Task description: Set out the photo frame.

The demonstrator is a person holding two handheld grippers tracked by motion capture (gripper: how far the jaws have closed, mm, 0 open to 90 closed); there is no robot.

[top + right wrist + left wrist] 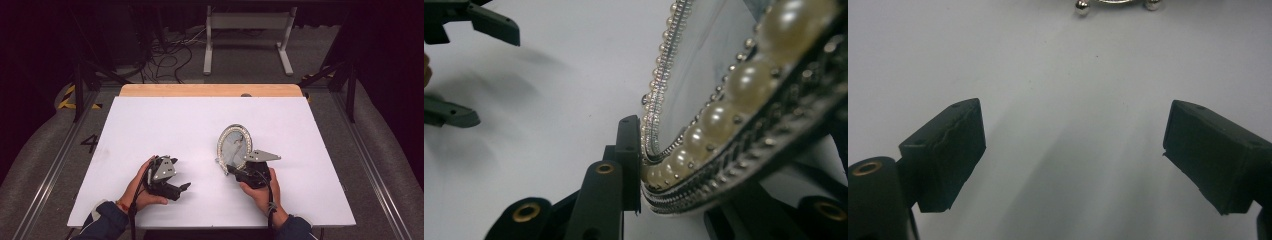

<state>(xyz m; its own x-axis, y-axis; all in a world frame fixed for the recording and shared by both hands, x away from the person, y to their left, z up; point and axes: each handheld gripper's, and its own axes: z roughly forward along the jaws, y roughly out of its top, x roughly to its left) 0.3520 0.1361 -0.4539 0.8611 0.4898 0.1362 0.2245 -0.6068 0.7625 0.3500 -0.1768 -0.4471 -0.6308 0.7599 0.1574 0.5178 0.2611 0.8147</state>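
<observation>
While the right gripper (235, 167) clamps its jaws on the lower rim of the frame (233, 145), the left gripper (184, 188) rests near the table's (150, 125) front edge with jaws spread wide and nothing between them. One black pad presses flat on the beaded edge. Oval and silver, the frame is ringed with pearls and small beads, stands tilted right of the table's middle, and has small ball feet.

Bright lit table (150, 125), dark surroundings, soft shadows, blurred close-ups
</observation>
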